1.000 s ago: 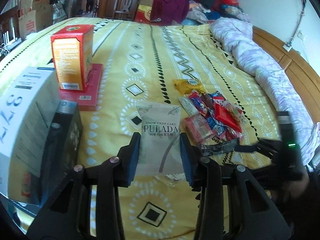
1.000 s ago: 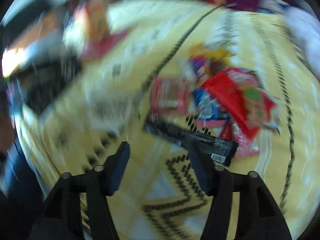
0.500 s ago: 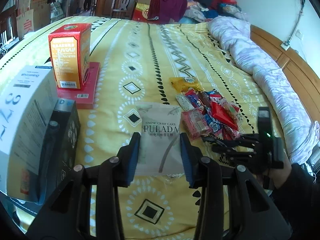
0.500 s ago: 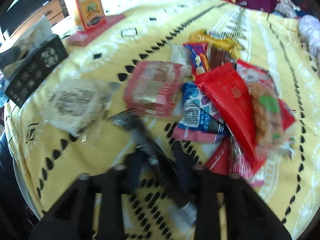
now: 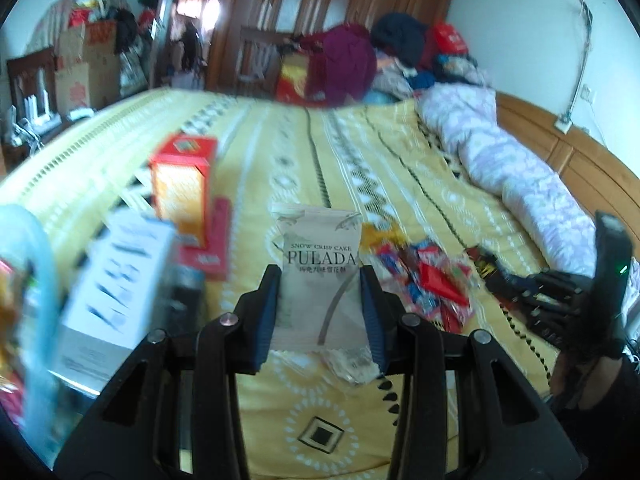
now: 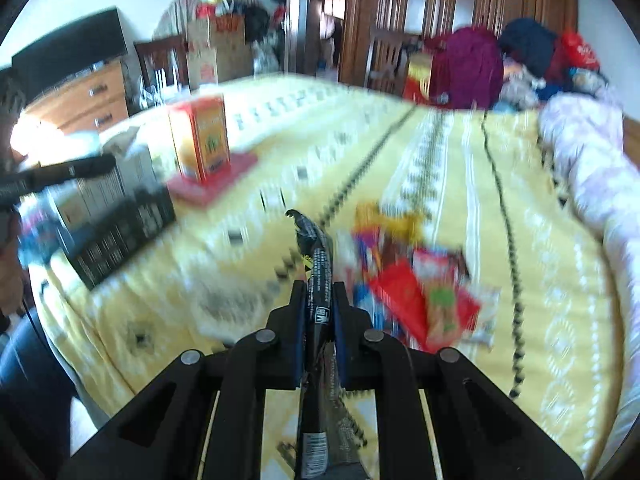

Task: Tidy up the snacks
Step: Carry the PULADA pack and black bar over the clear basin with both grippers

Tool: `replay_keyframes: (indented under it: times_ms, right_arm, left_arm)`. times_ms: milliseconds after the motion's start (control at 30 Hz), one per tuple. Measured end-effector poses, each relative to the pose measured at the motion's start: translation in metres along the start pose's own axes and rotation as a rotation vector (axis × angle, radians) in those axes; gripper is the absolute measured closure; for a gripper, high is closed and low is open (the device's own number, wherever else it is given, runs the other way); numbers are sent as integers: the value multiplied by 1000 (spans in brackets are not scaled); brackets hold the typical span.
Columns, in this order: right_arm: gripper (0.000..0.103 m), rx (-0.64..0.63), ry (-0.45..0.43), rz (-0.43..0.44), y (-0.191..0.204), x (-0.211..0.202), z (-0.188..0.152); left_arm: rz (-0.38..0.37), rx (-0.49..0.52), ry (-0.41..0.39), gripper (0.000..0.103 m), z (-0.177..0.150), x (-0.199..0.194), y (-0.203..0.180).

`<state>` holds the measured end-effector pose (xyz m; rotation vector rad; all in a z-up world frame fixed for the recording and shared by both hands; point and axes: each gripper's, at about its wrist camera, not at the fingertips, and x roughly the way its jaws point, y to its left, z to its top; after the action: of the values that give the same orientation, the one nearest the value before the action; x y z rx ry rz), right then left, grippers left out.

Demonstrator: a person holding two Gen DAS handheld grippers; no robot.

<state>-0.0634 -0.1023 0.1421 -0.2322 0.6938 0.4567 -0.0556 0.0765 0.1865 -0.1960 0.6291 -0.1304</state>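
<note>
Snacks: loose heap of wrappers (image 5: 424,280) on the yellow bedspread (image 5: 320,412); landmark for all places below.
Pale packet: cream "PULADA" packet (image 5: 320,276) pinched between the pads of the left gripper (image 5: 320,304), held flat-faced to the camera, bottom edge crumpled below the pads; sits just left of the heap in the left wrist view.
Left gripper state: jaws clamped on the packet's two side edges.
Black bar: long dark wrapper (image 6: 318,292) held on edge in the right gripper (image 6: 319,308), tip curling forward past the pads, tail running back under the camera; just left of the heap in the right wrist view.
Right gripper state: jaws pressed nearly together, pinching the bar.
Right gripper, seen from left: right of the heap, a hand (image 5: 588,360) behind it.
Orange box: upright (image 5: 182,188) on a flat red box (image 5: 210,240), left of the heap.
White carton: (image 5: 116,284) left of the heap, nearer the camera; blurred.
Black box: (image 6: 124,228) left of the heap, lying flat.
Quilt: lilac roll (image 5: 512,168) right of the heap.
</note>
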Motion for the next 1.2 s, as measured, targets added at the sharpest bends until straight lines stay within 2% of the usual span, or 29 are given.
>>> replay_keyframes:
  times_ms: [133, 300, 567, 700, 900, 1033, 1200]
  right_arm:
    - [89, -47, -117, 13, 30, -29, 48]
    - [89, -144, -227, 81, 96, -47, 111]
    - [89, -279, -328, 230, 216, -51, 180]
    - [89, -335, -338, 328, 284, -45, 202]
    - [89, -389, -299, 446, 366, -26, 217]
    - [89, -387, -255, 502, 399, -8, 223]
    - [89, -376, -214, 540, 419, 9, 221]
  left_arm:
    - [48, -17, -80, 63, 15, -32, 21]
    - [137, -67, -162, 63, 27, -76, 64]
    - [305, -220, -223, 63, 22, -132, 153]
    - [389, -291, -216, 63, 16, -142, 188]
    - [453, -352, -185, 63, 2, -149, 223]
    - [463, -368, -171, 63, -2, -151, 236]
    - [468, -380, -167, 63, -1, -156, 244]
